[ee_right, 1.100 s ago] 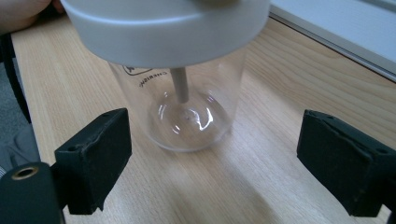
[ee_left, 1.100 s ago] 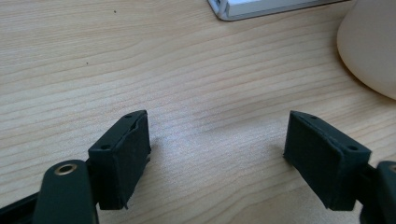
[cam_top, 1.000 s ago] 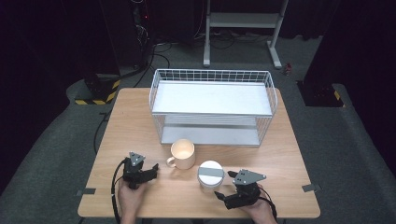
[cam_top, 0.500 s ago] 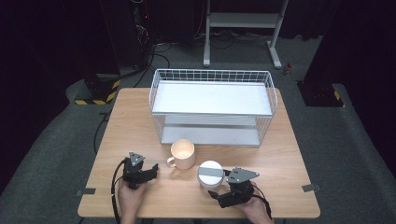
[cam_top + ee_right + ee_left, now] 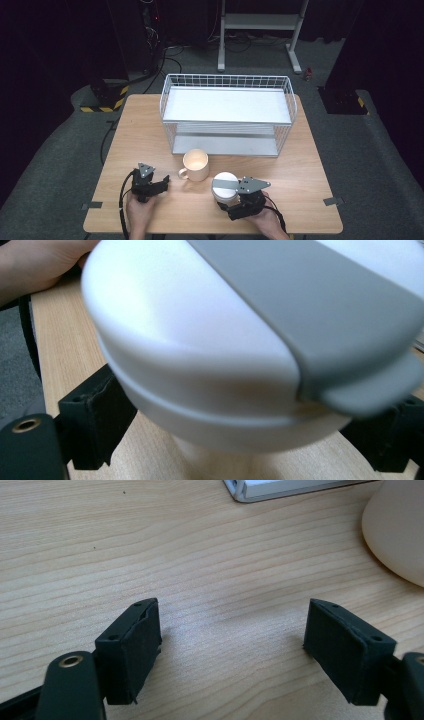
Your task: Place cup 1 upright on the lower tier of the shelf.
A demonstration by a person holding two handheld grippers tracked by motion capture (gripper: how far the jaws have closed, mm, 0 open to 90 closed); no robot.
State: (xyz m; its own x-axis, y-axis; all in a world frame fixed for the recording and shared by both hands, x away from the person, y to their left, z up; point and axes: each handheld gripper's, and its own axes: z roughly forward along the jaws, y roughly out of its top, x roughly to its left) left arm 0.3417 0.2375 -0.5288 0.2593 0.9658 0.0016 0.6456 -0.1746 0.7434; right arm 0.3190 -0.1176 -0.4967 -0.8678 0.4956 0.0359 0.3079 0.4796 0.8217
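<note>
A white lidded cup (image 5: 224, 183) with a grey strap across its lid stands at the front of the wooden table (image 5: 140, 130). My right gripper (image 5: 223, 198) reaches around it from the right. In the right gripper view the cup (image 5: 210, 355) sits between the jaws, and bare wood shows between the left pad (image 5: 102, 420) and the cup's narrow body, so the gripper (image 5: 240, 440) is open. A cream mug (image 5: 196, 165) stands just left of the cup. To the mug's left my left gripper (image 5: 164, 182) rests low over the table, open, with only bare wood between its jaws (image 5: 232, 645).
A white wire basket (image 5: 225, 77) with two white shelves takes up the back half of the table; its front corner (image 5: 260, 487) and the mug's side (image 5: 400, 530) show in the left gripper view. The person's other hand (image 5: 35, 265) lies beyond the cup.
My right gripper has slid left along the table's front, closer around the white cup, which has stayed in place. The left gripper and the mug have not moved.
</note>
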